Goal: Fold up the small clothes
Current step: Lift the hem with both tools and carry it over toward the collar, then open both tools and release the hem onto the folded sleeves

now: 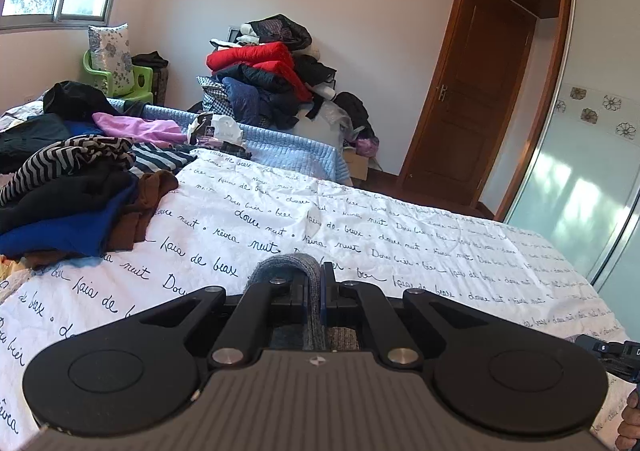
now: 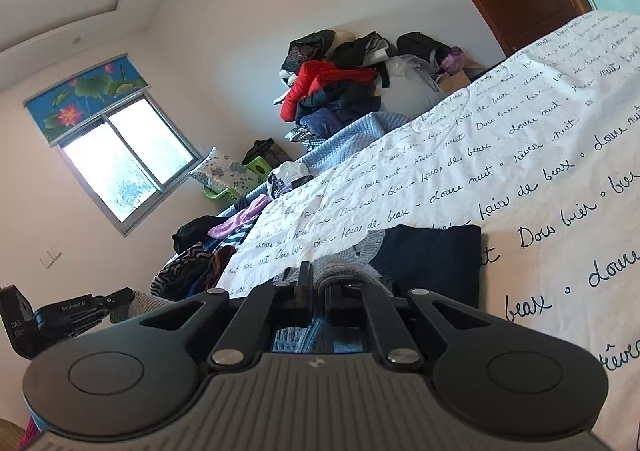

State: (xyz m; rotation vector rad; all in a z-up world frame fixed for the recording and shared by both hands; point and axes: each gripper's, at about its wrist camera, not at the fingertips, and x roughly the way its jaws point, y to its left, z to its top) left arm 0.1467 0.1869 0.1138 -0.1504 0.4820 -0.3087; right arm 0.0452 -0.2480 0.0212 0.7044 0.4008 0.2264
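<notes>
Two black two-finger grippers, left (image 1: 316, 283) and right (image 2: 318, 283), each clamped on one grey knitted garment (image 1: 288, 265) over one script-printed white bedsheet (image 1: 400, 235); two clothes heaps behind.

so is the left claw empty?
No, the left claw is shut on a fold of grey knit that loops up over its fingers.
</notes>
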